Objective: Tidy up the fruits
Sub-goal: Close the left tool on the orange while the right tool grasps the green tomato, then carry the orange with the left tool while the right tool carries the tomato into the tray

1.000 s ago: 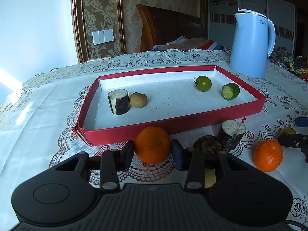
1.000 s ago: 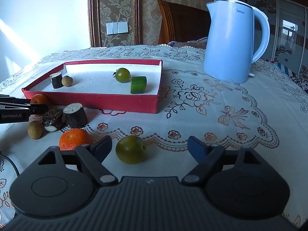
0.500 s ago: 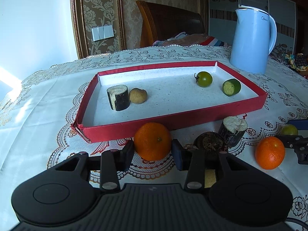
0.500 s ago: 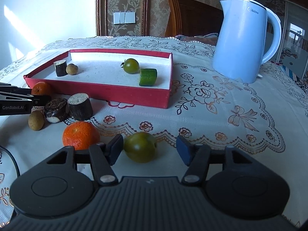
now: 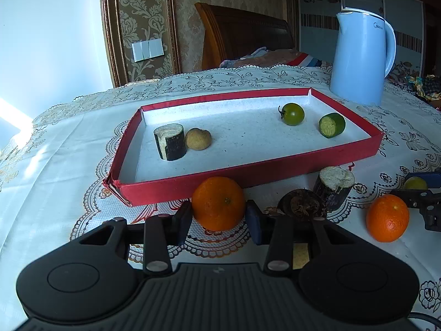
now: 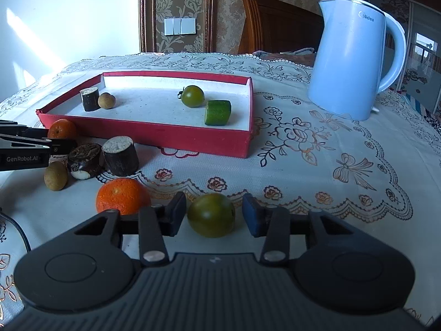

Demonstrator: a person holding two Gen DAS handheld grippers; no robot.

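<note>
Pinching the orange [image 5: 218,203] between the dark pads of the left tongs [image 5: 218,215], both pads touching its pebbly skin, just in front of the near wall of the red tray [image 5: 275,173]. Straddling the green tomato [image 6: 211,215] with the right tongs [image 6: 211,209], pads spread, a sliver of gap showing at its 3 o'clock side, the smooth glossy fruit sitting on the lace tablecloth [image 6: 303,165].

Showing only in the right view: a tan longan [image 6: 55,176] at 9 o'clock, lying just beside the lettered flank of the left tongs. Showing only in the left view: the pale cut face of the cucumber piece [image 5: 332,125] in the tray, at 1 o'clock.

Appearing in both: a second orange [image 6: 122,195] just at the right tongs' 10 o'clock; a dark, wrinkled round fruit [image 6: 85,160] touching a bark-skinned stump with a pale fibrous top [image 6: 121,155]. Lying inside the white, grainy tray floor: a similar stump [image 5: 171,146] touching a second longan [image 5: 198,138], well apart from a stemmed tomato [image 5: 293,114]. Standing beyond the tray at 1 o'clock, a smooth pale-blue kettle [image 5: 358,60].

Narrowing since a second ago: the right pads, then wide on either side of the tomato, now nearly on it. Keeping the same grip width on the left.
</note>
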